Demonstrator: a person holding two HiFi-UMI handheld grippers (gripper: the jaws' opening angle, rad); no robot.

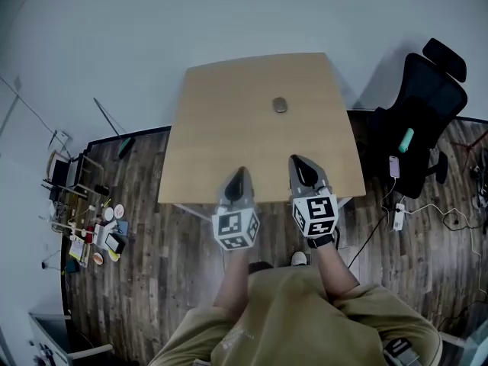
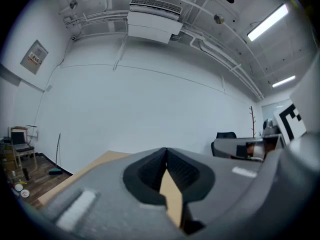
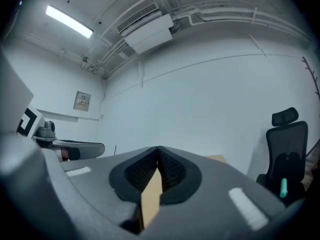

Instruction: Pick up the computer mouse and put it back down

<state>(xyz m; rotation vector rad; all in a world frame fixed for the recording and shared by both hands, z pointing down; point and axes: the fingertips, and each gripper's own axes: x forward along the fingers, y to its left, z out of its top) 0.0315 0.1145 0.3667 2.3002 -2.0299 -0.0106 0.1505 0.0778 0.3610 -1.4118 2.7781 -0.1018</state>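
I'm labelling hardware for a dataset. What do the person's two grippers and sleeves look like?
The left gripper and right gripper match: grey shells tapering to a point, black ribbed pads inside, and a white cube of black square markers at the rear. No cables show. The person wears an olive-tan top with short sleeves.

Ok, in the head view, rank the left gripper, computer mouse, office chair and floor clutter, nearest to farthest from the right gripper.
1. left gripper, alongside the right gripper.
2. computer mouse, ahead on the table.
3. office chair, beyond the table's right side.
4. floor clutter, far left.
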